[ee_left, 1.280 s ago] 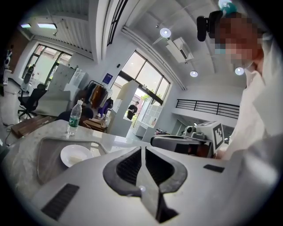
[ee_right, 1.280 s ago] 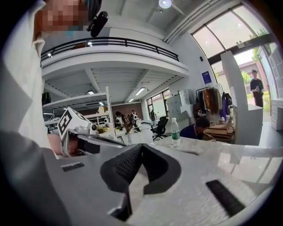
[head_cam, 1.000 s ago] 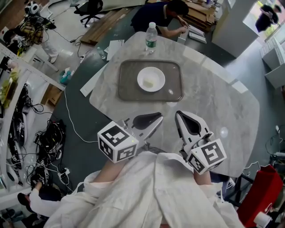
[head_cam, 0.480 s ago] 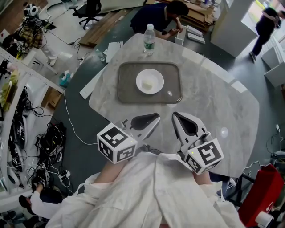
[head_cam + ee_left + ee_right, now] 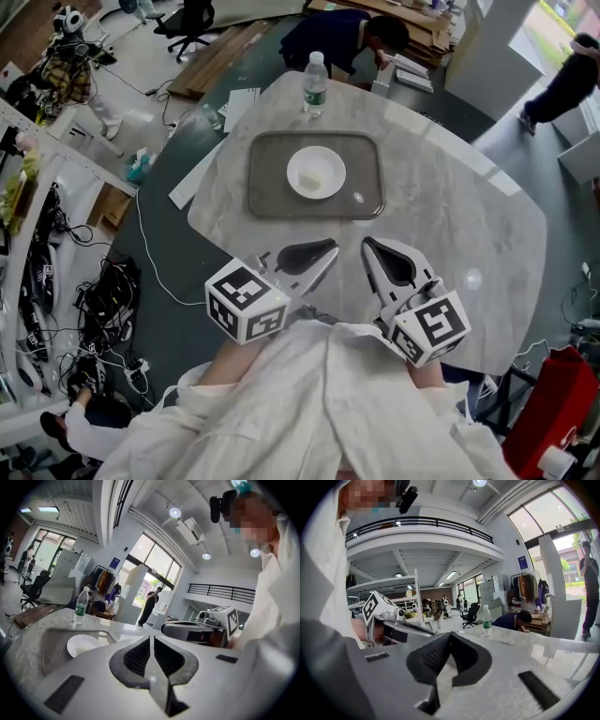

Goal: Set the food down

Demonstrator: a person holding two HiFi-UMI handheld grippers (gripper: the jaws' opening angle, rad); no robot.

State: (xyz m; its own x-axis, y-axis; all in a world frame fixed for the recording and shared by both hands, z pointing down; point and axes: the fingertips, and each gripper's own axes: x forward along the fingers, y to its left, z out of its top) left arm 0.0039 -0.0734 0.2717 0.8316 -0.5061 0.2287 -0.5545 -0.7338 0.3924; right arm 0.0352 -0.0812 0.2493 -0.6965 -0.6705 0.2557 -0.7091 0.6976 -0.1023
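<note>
Left tool (image 5: 330,249): jaws together, empty, held low over the near edge of the desk (image 5: 450,216).
Right tool (image 5: 368,246): jaws together, empty, just beside it.
Food (image 5: 315,175): in the bowl (image 5: 298,162) on the tray (image 5: 267,202), well ahead of both tools — apparently already set down.

Near, the left gripper (image 5: 151,639) fills the view, its jaws all but together with nothing between them. At far left a bowl (image 5: 84,645) sits in a tray (image 5: 50,649), with a bottle (image 5: 80,605) beyond. The right gripper (image 5: 169,628) is on the right.
</note>
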